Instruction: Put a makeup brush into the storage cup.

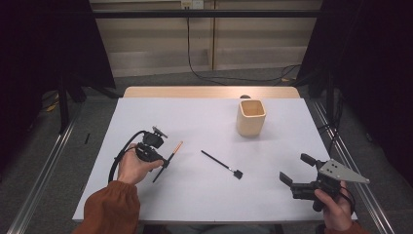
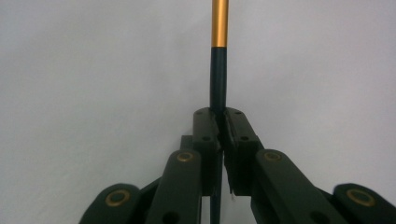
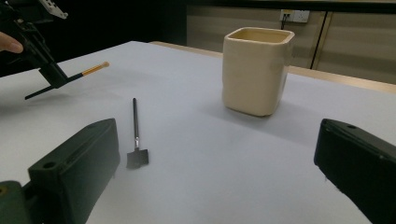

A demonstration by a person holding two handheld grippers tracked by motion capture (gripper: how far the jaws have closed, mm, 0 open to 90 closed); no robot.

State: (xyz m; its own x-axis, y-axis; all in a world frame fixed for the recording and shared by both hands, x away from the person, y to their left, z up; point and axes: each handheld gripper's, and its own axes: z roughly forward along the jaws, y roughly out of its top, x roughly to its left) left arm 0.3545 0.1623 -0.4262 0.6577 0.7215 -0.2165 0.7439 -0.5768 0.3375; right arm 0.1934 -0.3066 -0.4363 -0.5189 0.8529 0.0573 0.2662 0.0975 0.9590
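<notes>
At about eight o'clock on the counter [image 1: 146, 195], the left gripper [image 1: 165, 161] has its jaws closed tight on the dark shaft of a gold-tipped brush [image 1: 171, 153] and holds it off the surface; the thin, smooth handle, pinched near its middle, could swivel or slip out if tilted toward the cream cup [image 1: 251, 118] at one o'clock. At centre a second black brush [image 1: 221, 165] lies flat on the counter. At four o'clock the right gripper [image 1: 296, 169] gapes wide, holding nothing.

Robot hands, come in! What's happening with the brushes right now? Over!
Left gripper shut on orange-tipped brush, lifted. Right gripper open, empty. Black brush lies on table. Cup upright, path clear.
</notes>
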